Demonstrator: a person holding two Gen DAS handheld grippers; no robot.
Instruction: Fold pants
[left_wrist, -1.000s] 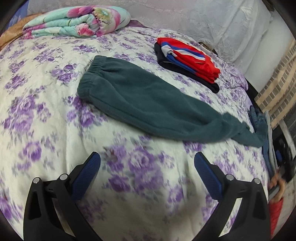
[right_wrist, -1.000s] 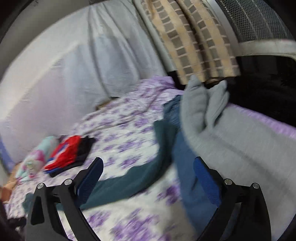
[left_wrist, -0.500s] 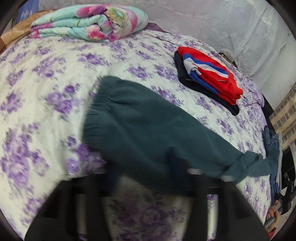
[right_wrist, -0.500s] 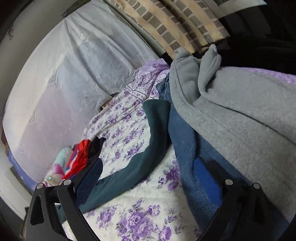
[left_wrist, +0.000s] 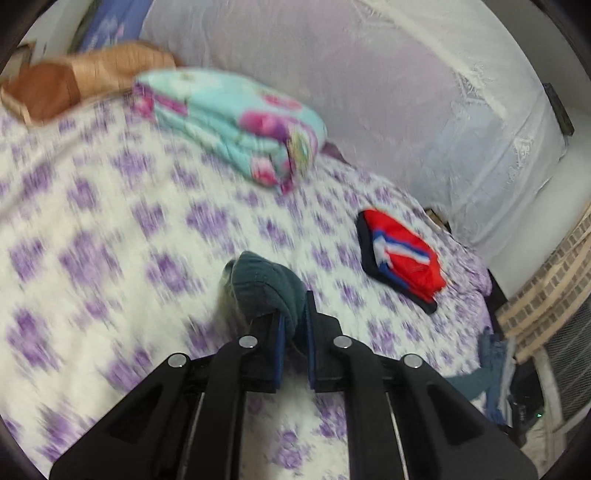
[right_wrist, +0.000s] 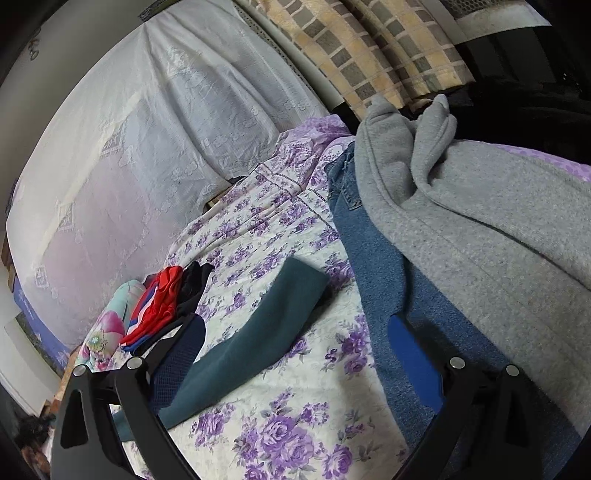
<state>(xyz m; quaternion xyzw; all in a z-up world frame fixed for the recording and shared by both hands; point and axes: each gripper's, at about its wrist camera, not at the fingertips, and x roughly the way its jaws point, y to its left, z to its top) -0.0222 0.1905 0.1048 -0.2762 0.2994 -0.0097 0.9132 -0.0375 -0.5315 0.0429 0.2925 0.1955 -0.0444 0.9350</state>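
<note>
From my left wrist, my left claw (left_wrist: 293, 328) is closing, its blue pads pinching a bunched edge of the dark teal pants (left_wrist: 267, 286), which I hold lifted above the bed (left_wrist: 110, 229) with its purple-flowered sheet. The sheet is badly blurred here. Beyond the pants lies a folded red, white and blue garment (left_wrist: 402, 258) on top of a dark one, and farther back a folded turquoise quilt (left_wrist: 229, 122) with pink flowers. A tan cushion (left_wrist: 74, 79) sits at the far left corner. No container shows in this view.

From my right wrist, my right claw (right_wrist: 295, 343) stands wide apart with nothing gripped. One leg of the teal pants runs across the sheet from between its fingers toward the far side, its cuff lying near a pair of blue jeans (right_wrist: 373, 266). A grey sweatshirt (right_wrist: 480, 221) is heaped over the jeans. The red garment and quilt lie beyond my left finger, against a white lace curtain (right_wrist: 147, 147).
</note>
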